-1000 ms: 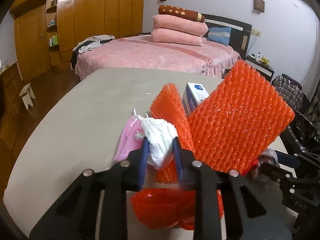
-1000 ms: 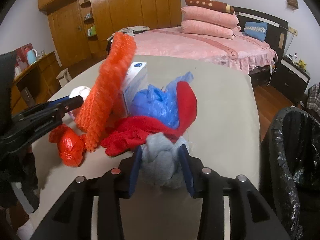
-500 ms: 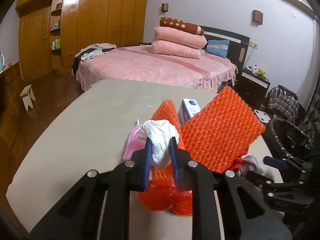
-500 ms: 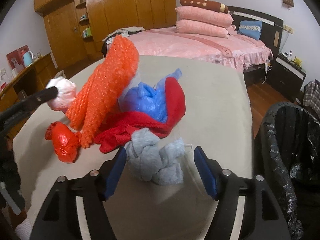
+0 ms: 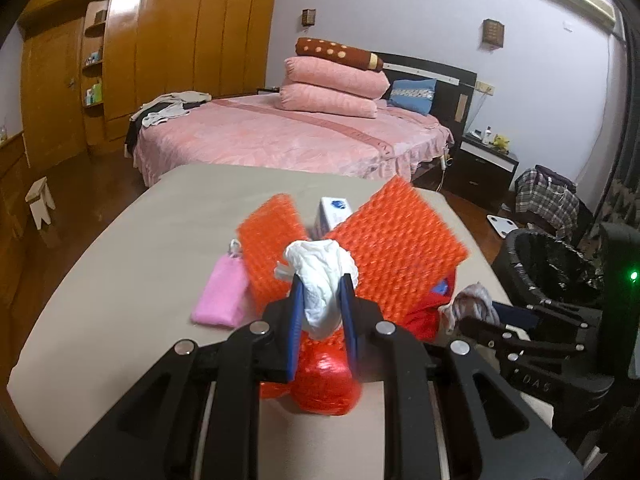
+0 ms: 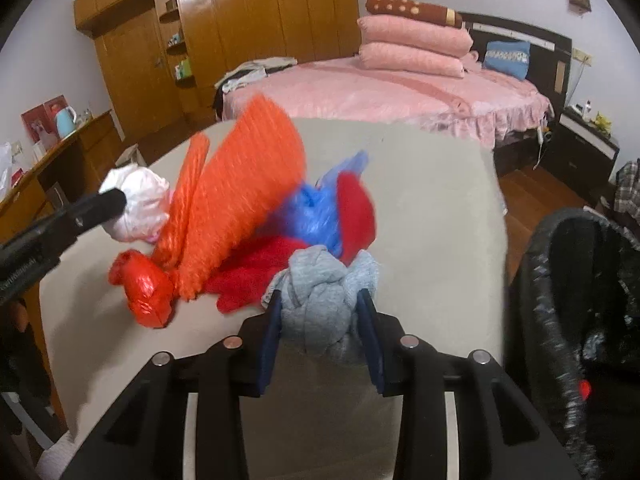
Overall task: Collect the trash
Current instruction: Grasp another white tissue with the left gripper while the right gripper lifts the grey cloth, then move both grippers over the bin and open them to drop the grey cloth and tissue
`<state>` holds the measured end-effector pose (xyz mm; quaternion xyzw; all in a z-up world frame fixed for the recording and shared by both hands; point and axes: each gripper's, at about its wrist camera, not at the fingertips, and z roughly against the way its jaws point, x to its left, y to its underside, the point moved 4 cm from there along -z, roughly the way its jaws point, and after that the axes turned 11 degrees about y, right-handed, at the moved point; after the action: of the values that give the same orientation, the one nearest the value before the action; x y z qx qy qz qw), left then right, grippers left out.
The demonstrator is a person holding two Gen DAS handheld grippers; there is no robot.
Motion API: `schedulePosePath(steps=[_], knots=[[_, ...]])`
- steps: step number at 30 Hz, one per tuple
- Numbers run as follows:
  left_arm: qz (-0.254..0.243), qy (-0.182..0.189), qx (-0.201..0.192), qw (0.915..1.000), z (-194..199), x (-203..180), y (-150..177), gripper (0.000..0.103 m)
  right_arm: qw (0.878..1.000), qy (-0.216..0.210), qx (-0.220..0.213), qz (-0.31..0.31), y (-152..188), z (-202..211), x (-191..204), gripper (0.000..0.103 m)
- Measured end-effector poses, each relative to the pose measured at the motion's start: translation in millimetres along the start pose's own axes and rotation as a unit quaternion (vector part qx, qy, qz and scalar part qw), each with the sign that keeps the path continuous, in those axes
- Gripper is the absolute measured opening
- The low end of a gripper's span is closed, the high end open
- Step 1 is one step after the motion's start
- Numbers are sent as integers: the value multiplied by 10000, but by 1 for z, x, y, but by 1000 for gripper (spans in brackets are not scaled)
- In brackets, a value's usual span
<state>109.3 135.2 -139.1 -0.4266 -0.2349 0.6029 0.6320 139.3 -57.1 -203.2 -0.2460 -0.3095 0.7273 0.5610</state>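
A white wad is clenched between the blue pads of the left gripper and is now carried clear of the table; a second ago it was held lower, close against the pink pouch, which is now left lying apart on the tabletop beside the orange mesh sheets. A red bag is seen on the table below the left jaws, and a small white box stands between the two mesh sheets. In the right wrist view, the grey rag is grasped by the right gripper, whose jaws have just been closing: half a second ago they stood wide with the rag loose between them, and now the pads are pressed against its sides. The rag rests at the near edge of the pile, touching the red cloth, with a blue bag behind it. A black-lined bin stands just beside the table on the right. The mesh sheets are blurred in both views.
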Motion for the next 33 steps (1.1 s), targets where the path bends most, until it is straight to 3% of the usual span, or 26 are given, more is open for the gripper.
schedulePosePath(steps=[17, 27, 33], knots=[[-304, 653, -358, 9968, 14, -60, -26, 17, 9965, 310, -593, -491, -33, 48, -53, 37], [-642, 1327, -236, 9888, -18, -127, -32, 17, 9881, 928, -724, -990, -31, 70, -123, 37], [-873, 1881, -36, 9783, -50, -181, -30, 17, 9788, 1380, -753, -1316, -22, 82, -172, 37]])
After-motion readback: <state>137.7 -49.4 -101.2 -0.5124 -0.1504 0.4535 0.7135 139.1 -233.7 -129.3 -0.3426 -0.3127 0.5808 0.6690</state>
